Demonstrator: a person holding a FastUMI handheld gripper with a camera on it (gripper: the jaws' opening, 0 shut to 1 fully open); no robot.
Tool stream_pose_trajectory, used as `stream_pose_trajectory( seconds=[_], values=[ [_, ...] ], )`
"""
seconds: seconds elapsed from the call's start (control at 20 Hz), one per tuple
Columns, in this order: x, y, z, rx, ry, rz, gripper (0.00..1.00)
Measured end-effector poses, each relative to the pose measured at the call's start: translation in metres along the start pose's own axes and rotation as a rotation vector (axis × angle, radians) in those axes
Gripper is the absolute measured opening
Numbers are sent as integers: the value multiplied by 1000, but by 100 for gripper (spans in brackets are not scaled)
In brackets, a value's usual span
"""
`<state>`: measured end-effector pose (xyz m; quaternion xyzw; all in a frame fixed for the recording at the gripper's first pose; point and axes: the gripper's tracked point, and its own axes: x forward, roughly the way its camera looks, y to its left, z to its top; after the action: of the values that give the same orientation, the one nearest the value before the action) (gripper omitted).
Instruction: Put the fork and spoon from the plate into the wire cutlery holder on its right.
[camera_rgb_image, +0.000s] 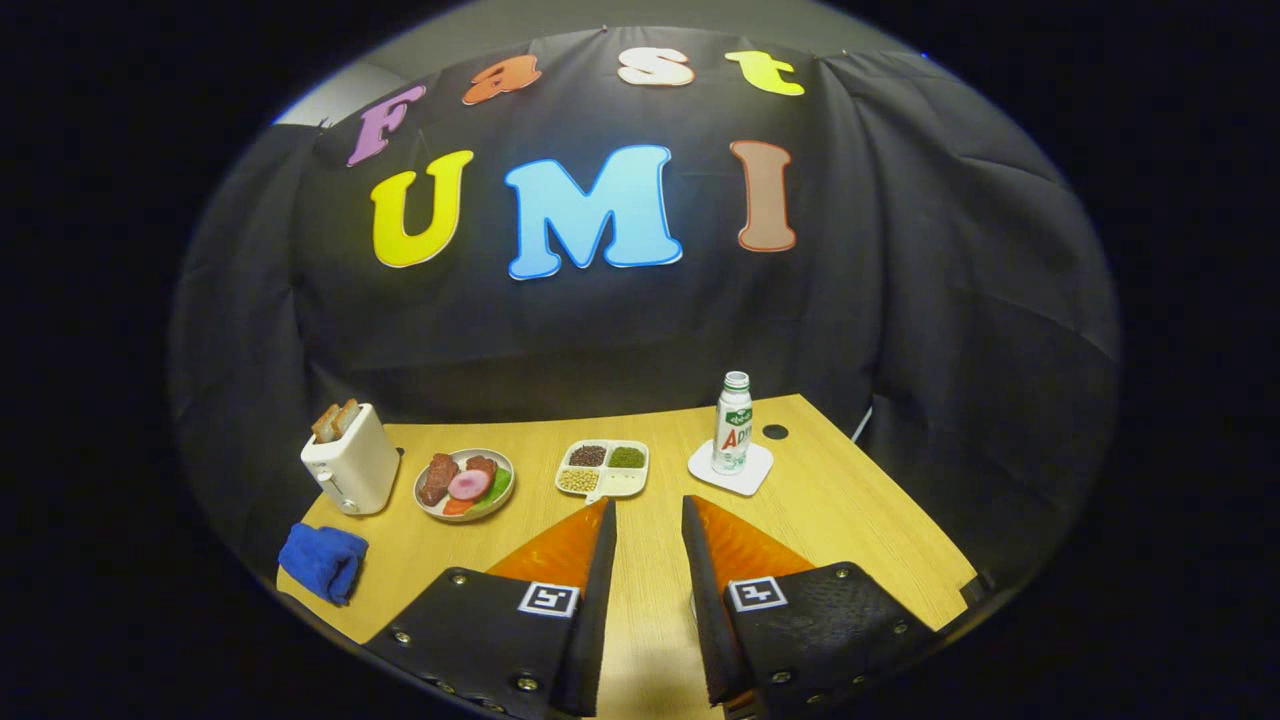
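Nearest me, my tongs (648, 520) hang above the pale wooden worktop (850, 510), fingers parted by a moderate gap and gripping nothing; bare wood shows between them; held high and back, I judge, to take in the whole spread before committing.

Just ahead of the fingertips sits a white four-compartment tray of seeds and grains (603, 468); to its left a round plate of sliced meat and vegetables (465, 484); further left a white toaster with two slices of bread standing in its slots (350, 462); a crumpled blue cloth (322, 562) lies near the worktop's front corner, well apart from the rest.

Beyond my right finger a small plastic bottle with a green cap (733, 422) stands upright on a white square coaster (732, 472), likely to spare the wood; a dark round hole (775, 432) in the worktop lies just beside it.

Task items: I can make out no fork or spoon on the plate, and cannot pick out a wire cutlery holder to its right; too small or hidden to tell; nothing of the task looks begun.
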<state>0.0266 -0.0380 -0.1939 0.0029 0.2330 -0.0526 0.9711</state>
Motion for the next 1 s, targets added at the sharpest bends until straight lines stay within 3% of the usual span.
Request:
stream_pose_trajectory(
  seconds=[0.55,1.0],
  values=[
    [4,104,-33,-37,69,168,40],
    [5,149,-114,-65,239,218,40]
  ],
)
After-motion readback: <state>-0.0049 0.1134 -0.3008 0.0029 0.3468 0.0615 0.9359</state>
